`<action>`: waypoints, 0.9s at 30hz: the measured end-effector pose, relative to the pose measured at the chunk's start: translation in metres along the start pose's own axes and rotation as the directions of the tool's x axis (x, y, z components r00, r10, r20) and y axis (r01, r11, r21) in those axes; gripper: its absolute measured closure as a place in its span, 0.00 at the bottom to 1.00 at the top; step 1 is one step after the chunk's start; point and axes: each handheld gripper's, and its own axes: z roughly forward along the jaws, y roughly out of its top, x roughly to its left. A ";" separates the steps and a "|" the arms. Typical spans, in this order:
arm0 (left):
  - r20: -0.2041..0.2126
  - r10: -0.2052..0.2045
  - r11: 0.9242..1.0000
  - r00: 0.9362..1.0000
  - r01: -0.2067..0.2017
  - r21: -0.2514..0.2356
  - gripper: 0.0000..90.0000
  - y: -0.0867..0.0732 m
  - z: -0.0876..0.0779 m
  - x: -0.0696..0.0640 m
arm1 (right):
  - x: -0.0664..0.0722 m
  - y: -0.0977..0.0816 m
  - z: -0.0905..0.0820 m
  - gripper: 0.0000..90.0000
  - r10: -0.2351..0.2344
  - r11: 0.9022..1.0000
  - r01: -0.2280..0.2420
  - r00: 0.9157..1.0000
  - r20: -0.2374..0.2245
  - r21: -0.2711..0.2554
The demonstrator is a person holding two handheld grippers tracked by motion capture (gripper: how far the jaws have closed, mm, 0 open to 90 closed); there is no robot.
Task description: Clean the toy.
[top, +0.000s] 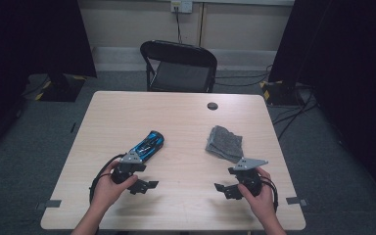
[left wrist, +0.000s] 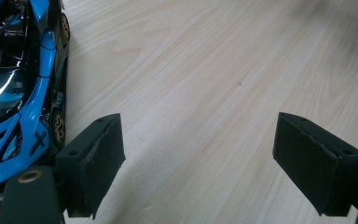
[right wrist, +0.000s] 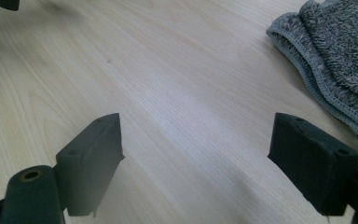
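A blue and black toy car [top: 148,145] lies on the wooden table [top: 186,122], left of the middle, its nose toward the near left. My left gripper [top: 144,185] hovers just in front of it, jaws wide open over bare wood. In the left gripper view the car [left wrist: 16,88] lies just beyond the left pad [left wrist: 98,158], and the gripper [left wrist: 214,158] holds nothing. A folded grey cloth [top: 224,142] rests right of the middle. My right gripper [top: 225,189] is open near the front edge; in its own view the cloth [right wrist: 335,60] lies at the upper right, beyond the gripper [right wrist: 212,161].
A small dark round cap [top: 212,105] sits in the tabletop near the far edge. A black folding chair [top: 178,66] stands behind the table. Dark curtains and stand bases flank the room.
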 end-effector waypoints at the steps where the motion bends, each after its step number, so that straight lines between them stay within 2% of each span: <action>1: 0.000 -0.001 1.000 1.000 0.001 -0.003 0.18 0.000 -0.001 0.000 | 0.000 0.000 -0.001 0.18 0.002 1.000 -0.002 1.000 -0.002 -0.002; 15: -0.007 -0.013 1.000 1.000 0.013 -0.008 0.18 -0.013 -0.013 0.002 | 0.001 -0.009 -0.004 0.18 -0.008 1.000 0.008 1.000 -0.008 0.013; 25: -0.010 0.001 1.000 1.000 -0.001 -0.020 0.18 -0.022 -0.026 0.007 | -0.006 -0.017 -0.016 0.18 -0.014 1.000 0.014 1.000 -0.009 0.008; 27: -0.008 -0.015 1.000 1.000 0.015 -0.026 0.18 -0.025 -0.028 0.008 | -0.008 -0.019 -0.018 0.18 -0.006 1.000 0.006 1.000 -0.008 0.007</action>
